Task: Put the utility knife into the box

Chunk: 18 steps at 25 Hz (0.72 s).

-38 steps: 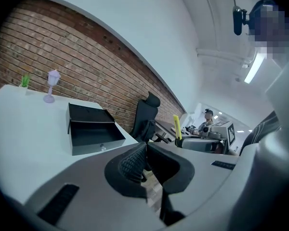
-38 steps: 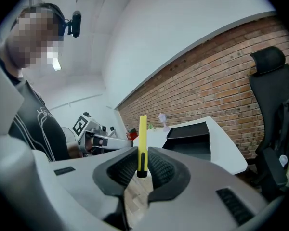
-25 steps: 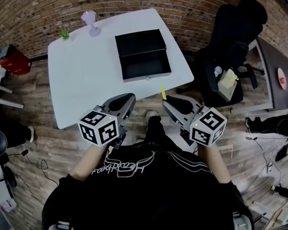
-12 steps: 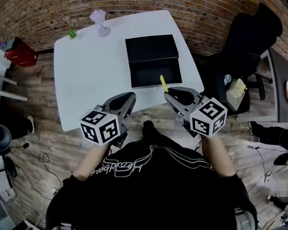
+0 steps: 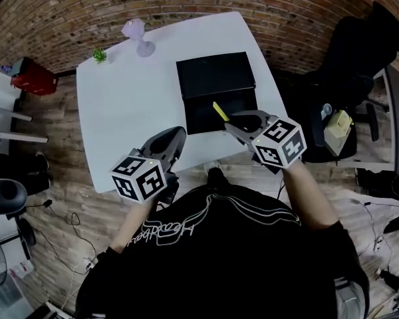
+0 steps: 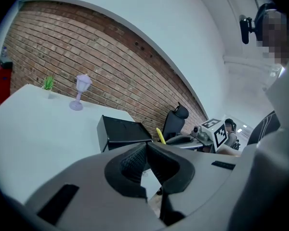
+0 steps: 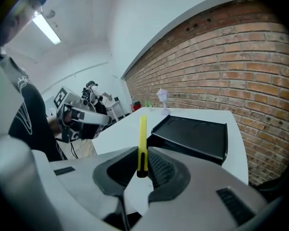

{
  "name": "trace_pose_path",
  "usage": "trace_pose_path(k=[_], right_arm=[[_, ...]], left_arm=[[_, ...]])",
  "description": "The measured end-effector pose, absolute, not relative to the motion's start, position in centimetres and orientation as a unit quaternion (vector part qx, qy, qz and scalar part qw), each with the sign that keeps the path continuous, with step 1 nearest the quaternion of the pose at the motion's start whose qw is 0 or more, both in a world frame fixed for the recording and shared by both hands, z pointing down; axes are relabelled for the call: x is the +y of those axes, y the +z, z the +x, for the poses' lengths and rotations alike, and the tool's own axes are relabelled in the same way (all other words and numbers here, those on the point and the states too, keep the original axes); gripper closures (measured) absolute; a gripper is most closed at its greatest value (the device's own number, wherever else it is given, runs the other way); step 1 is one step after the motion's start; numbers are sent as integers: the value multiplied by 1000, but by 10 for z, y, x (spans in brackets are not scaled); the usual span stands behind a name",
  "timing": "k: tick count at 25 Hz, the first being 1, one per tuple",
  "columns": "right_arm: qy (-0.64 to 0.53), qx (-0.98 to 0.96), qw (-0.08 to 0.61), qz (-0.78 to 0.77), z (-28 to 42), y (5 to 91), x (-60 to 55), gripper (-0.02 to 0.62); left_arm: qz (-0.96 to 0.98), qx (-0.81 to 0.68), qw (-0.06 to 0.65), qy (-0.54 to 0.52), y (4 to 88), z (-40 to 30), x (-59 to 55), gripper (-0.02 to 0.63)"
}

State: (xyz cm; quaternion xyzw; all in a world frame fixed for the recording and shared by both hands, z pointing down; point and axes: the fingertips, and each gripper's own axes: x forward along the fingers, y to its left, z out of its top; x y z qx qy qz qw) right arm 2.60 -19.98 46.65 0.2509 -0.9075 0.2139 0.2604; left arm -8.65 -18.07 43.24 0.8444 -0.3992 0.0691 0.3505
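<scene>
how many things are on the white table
3: the open black box near its right edge, a purple goblet at the far edge, a small green plant at the far left corner. Nothing else shows.

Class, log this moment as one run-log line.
right tongs: shut on utility knife | left tongs: shut, empty | box: open on table | knife: not yet inside
</scene>
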Motion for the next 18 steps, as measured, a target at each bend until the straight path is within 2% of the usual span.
trace_pose_path(k=[18], right_arm=[[142,-839,499,166,31,586,-249,528]], left_arm=[[813,-466,348,34,430,-118,-217,574]])
